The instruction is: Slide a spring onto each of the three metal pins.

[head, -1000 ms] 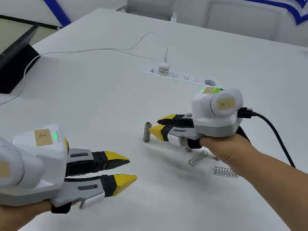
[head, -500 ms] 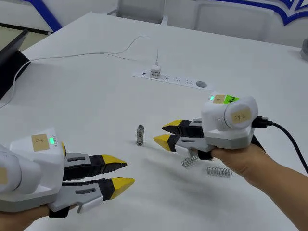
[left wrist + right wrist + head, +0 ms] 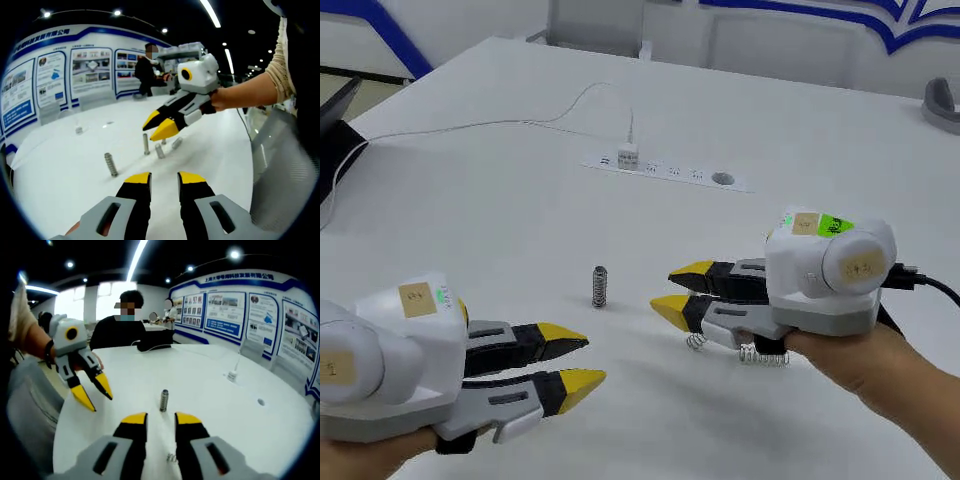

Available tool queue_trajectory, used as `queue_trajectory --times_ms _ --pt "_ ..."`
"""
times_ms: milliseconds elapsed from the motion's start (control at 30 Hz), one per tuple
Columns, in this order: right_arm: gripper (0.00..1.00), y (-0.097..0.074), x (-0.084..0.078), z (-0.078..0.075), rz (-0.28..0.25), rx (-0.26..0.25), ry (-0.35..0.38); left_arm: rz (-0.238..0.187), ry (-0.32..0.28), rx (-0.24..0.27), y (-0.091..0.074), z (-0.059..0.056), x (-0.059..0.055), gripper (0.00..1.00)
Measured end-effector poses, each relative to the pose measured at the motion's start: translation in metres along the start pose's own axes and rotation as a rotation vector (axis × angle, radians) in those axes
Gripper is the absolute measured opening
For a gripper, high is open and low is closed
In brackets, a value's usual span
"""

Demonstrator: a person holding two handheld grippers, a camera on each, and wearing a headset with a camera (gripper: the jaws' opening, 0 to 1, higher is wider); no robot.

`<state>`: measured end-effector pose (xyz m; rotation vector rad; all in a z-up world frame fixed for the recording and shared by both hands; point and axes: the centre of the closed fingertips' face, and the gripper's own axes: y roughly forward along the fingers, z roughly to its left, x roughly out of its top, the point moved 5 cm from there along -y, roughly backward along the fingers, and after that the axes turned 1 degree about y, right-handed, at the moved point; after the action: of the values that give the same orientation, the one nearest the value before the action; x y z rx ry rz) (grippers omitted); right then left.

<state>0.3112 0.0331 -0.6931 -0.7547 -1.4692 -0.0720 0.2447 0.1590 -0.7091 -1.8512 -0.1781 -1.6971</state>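
On the white table, between your two grippers, one pin stands upright with its spring already on, so count that one done. Your left gripper hovers at the near left, fingers a narrow gap apart, holding nothing. Your right gripper hangs just right of that pin, fingers parted a little, also empty. A loose spring lies on the table under its fingers, and a second loose spring lies under its body. From the left gripper view a bare pin stands beyond the done one, below the right gripper's tips. The short piece beside it is too blurred to call pin or spring. Step in hand looks like fetching spring number two. Next move likely calls for dropping the right gripper onto the nearer loose spring, pinching it near one end so the bore stays clear, then lining it up over the bare pin. Grip lightly, since it probably rolls and squashes.
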Motion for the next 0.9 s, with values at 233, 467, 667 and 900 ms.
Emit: queue_trajectory --times_ms 233,467,667,900 --pt "0.24 -0.019 -0.003 -0.002 -0.010 -0.029 -0.001 0.015 0.024 -0.019 0.019 0.001 0.004 0.22" --pt "0.26 -0.038 -0.012 -0.003 -0.011 -0.067 0.011 0.034 0.052 -0.030 0.044 -0.001 0.008 0.27" --pt "0.29 -0.051 -0.023 -0.006 0.008 -0.097 0.021 0.042 0.038 -0.014 0.063 0.003 0.009 0.28" --pt "0.36 -0.065 -0.035 -0.009 0.030 -0.123 0.039 0.065 0.033 -0.007 0.079 0.004 0.007 0.29"
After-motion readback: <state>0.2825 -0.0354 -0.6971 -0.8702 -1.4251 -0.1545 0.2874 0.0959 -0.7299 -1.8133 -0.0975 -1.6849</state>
